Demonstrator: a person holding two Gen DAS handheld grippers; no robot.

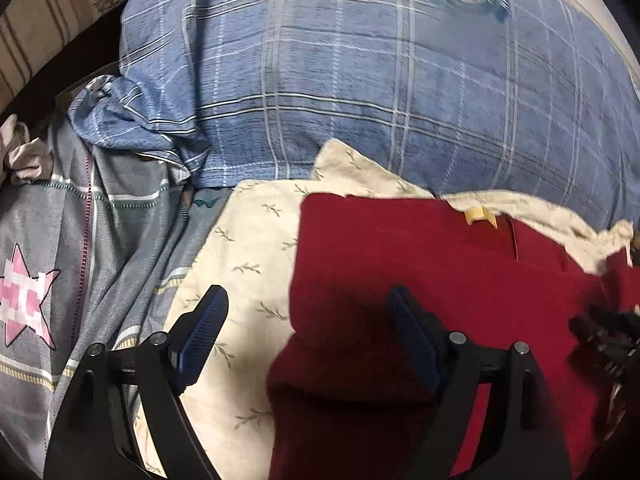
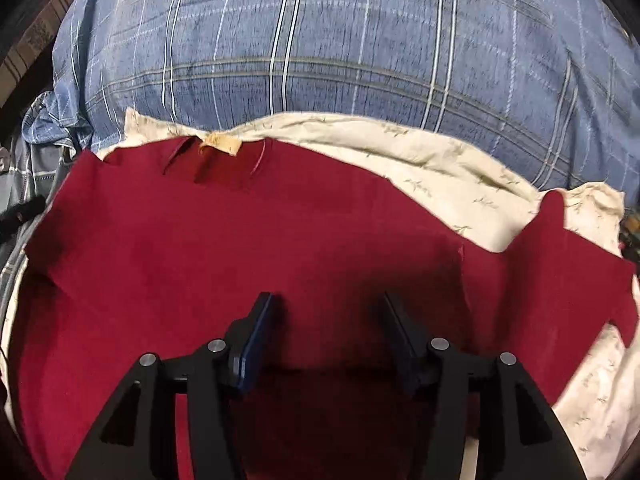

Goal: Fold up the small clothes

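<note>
Jaws of the left gripper [image 1: 308,316] stand wide apart with nothing clamped; the left pad hangs over the cream sprig-printed cloth [image 1: 248,248], the right pad over the dark red knit garment [image 1: 420,264]. Contact with either fabric cannot be settled from this view.

Right gripper [image 2: 328,312]: jaws parted roughly halfway, nothing pinched between the pads; bare red fabric shows in the gap. Whether the tips rest on it is unclear, as shadow covers that spot.

Dark red garment [image 2: 240,240]: lies spread flat ahead of and beneath both pairs of jaws, on top of the cream cloth [image 2: 440,168]. Its neckline with a small tan label [image 2: 222,142] sits at the far edge, ahead and left of the right jaws. One sleeve extends to the right of the right jaws, its end tapering over the cream cloth. The left edge runs between the left gripper's pads.

Beyond the garment, past both jaws: large blue plaid pillow [image 1: 360,92]. Left of the left jaws: grey checked bedding with a pink star [image 1: 28,296].
</note>
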